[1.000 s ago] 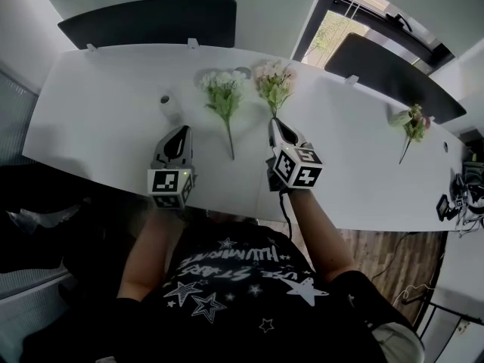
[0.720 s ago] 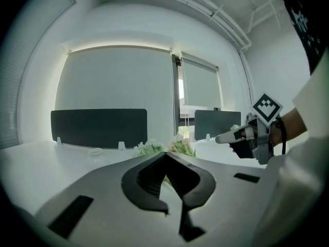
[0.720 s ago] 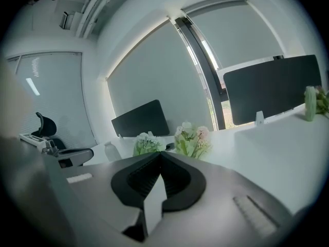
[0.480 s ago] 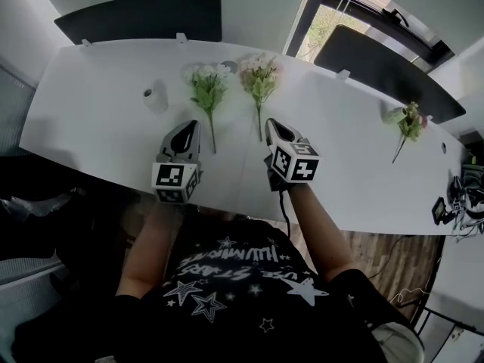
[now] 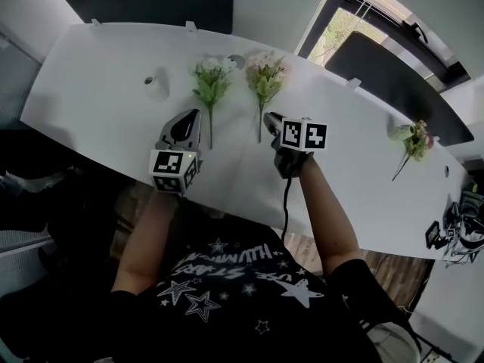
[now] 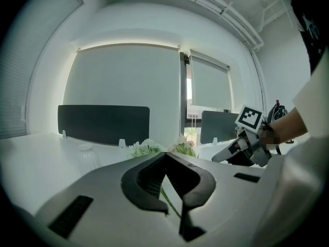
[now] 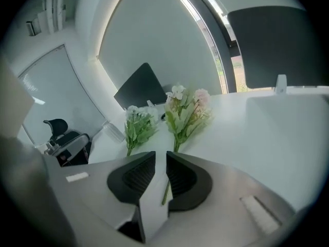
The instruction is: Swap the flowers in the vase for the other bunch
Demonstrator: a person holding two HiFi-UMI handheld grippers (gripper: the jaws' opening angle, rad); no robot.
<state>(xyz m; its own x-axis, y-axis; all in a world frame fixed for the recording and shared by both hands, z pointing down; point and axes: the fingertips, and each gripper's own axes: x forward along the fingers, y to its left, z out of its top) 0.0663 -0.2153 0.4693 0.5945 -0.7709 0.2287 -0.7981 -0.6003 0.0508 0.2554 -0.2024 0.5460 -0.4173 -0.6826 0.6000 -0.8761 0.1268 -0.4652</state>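
A small clear vase [image 5: 156, 84] stands on the white table [image 5: 98, 104] with no flowers showing in it. To its right lie a white bunch [image 5: 211, 82] and a pink bunch [image 5: 265, 72], stems toward me. My left gripper [image 5: 193, 115] is shut and empty, just left of the white bunch's stem [image 5: 209, 131]. In the left gripper view its jaws [image 6: 165, 154] meet at the tips. My right gripper [image 5: 268, 118] tilts down at the end of the pink bunch's stem [image 7: 165, 192]. Its jaws [image 7: 160, 156] are opening, a narrow gap between them, not pressing the stem.
A third bunch [image 5: 412, 137] lies far off at the table's right end. Dark screens [image 5: 151, 2] stand behind the far edge. The near table edge runs just under both grippers. A black cable [image 5: 286, 203] trails from the right gripper.
The right gripper has tipped down toward the table and its jaws have parted slightly at the pink stem. The left gripper has slid closer to the white bunch's stem.
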